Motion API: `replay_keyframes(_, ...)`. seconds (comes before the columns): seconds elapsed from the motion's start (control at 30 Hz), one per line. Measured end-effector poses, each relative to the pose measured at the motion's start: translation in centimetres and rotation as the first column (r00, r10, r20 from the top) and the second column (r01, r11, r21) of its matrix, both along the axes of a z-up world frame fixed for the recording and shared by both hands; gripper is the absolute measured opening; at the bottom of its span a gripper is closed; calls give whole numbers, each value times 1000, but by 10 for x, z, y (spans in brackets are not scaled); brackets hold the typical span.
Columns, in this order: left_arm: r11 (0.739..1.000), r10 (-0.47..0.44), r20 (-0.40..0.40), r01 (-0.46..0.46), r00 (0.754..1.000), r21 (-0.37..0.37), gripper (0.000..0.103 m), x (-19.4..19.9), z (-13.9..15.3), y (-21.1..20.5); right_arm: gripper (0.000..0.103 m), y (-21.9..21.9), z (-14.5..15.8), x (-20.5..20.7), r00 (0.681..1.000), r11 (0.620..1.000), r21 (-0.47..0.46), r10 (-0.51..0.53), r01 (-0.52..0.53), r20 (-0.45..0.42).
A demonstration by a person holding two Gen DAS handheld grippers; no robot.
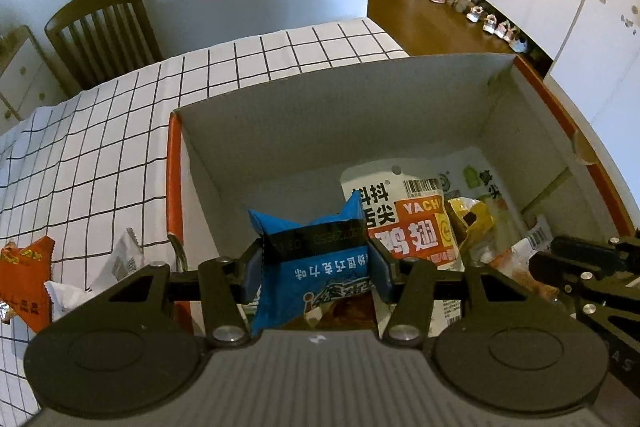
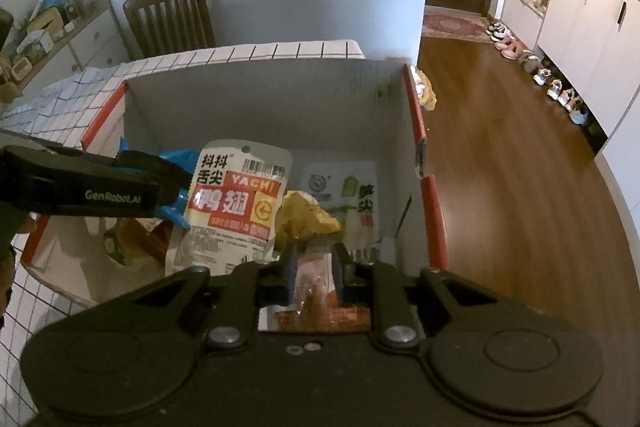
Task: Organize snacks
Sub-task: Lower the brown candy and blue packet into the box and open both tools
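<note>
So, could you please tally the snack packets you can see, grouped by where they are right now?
Held in a tool: 2, the blue packet in the left tool and a clear reddish packet in the right tool
Lying loose in the box: at least 3
Out on the tablecloth: 2
Total: at least 7

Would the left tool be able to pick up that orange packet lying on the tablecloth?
Probably not right now. The left tool is shut on the blue packet over the box; the orange packet lies outside it, unblocked, so dropping the blue one first should free it.
</note>
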State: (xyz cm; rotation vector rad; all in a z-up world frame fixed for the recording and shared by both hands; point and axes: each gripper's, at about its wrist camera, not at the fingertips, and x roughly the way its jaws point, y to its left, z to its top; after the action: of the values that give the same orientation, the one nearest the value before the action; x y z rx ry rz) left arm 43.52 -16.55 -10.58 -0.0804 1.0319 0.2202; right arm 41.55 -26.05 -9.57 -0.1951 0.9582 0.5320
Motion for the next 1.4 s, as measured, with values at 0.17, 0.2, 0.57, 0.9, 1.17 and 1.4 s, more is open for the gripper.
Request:
replay_keyframes(0.17,1000,9,-4,-9,1000,-15,61,-2,0,3,24,1,1,-1,1000,1000,2,17,-17,1)
replay_keyframes(0.2,1000,8,-8,-9,1000,-18,62,-3,1,4,24,1,2,-1,1000,1000,7,20,-20,1)
replay_keyframes(0.57,1000,-1,47,1,999,-13,73,-28,24,3,46,-9,20,-17,999,998,59,24,-25,29)
replay_keyframes(0.9,998,-3,140,12,990,-66,73,-68,56,3,68,-15,51,-46,995,994,100,31,-41,98)
replay_keyframes(1.17,992,0,194,25,981,-123,73,-106,76,8,84,-18,72,-69,991,988,154,11,-31,131)
replay_keyframes(1.4,987,2,254,39,967,-158,82,-140,94,19,94,-11,89,-86,988,978,203,8,-40,155)
